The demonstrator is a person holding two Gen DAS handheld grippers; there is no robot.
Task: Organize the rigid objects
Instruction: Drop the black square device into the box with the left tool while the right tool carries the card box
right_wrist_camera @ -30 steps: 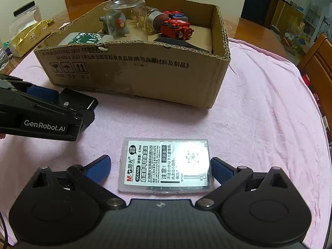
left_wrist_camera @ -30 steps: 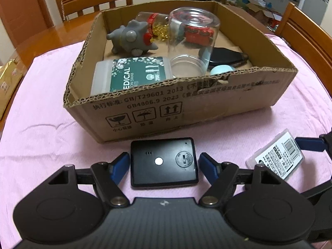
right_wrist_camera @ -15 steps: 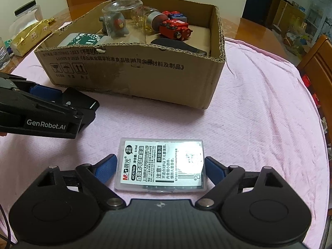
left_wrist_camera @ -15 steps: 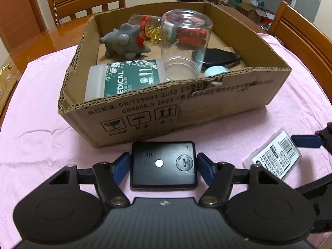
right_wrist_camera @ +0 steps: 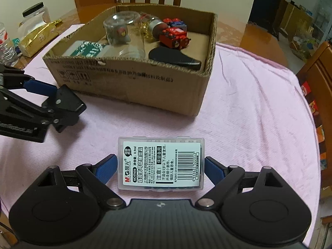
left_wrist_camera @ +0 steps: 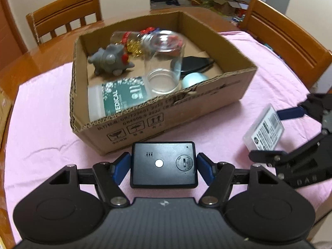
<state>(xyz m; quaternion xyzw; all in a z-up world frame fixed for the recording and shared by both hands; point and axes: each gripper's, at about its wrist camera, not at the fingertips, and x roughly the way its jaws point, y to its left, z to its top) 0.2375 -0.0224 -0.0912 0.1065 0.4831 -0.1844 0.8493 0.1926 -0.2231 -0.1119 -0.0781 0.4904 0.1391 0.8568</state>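
My left gripper [left_wrist_camera: 164, 165] is shut on a flat black device [left_wrist_camera: 163, 164] and holds it above the pink cloth in front of the cardboard box [left_wrist_camera: 207, 103]. My right gripper [right_wrist_camera: 160, 166] is shut on a clear plastic case with a white label [right_wrist_camera: 160, 162], lifted off the cloth. The case also shows in the left wrist view [left_wrist_camera: 263, 129], and the left gripper shows in the right wrist view [right_wrist_camera: 51, 105]. The box [right_wrist_camera: 134, 87] holds a clear glass jar [left_wrist_camera: 164, 62], a grey spiky toy [left_wrist_camera: 111, 62], a green medical box [left_wrist_camera: 118, 97] and a red toy truck [right_wrist_camera: 174, 37].
A pink cloth [right_wrist_camera: 249, 114] covers the round wooden table. Wooden chairs [left_wrist_camera: 290, 37] stand around it. A gold packet [right_wrist_camera: 37, 37] and a plastic jar [right_wrist_camera: 33, 16] sit at the far left of the right wrist view.
Both grippers closed on their objects and lifted them off the cloth. Both views now look down into the box from higher up.
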